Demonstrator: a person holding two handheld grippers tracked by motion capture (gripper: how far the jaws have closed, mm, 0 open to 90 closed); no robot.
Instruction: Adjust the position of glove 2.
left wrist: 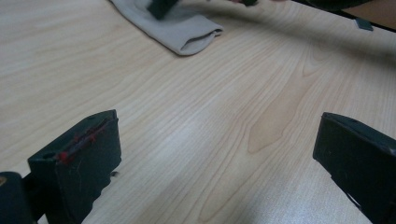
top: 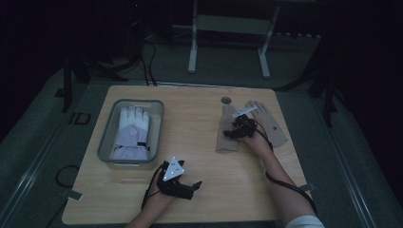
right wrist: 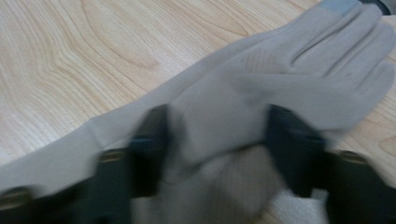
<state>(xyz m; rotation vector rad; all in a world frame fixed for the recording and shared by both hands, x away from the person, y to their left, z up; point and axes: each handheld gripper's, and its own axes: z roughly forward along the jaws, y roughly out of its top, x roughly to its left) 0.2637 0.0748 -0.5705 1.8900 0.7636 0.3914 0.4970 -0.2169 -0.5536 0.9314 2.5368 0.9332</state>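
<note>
Right claw (right wrist: pixel 215 140) pinches a fold of the beige glove (right wrist: pixel 280 79) lying right of the grey tray (top: pixel 107 142); the loose bunch may slip. Left claw (left wrist: pixel 215 163) hovers wide open, empty, over the bench (left wrist: pixel 187 116)

Beige gloves (top: pixel 227 133) lie under the black right gripper (top: pixel 236 130) on a pale wood-grain table (top: pixel 199 142), a white-and-lavender glove (top: pixel 131 134) fills a clear grey bin (top: pixel 105 137), and red flecks mark the black left gripper (left wrist: pixel 215 158).
</note>
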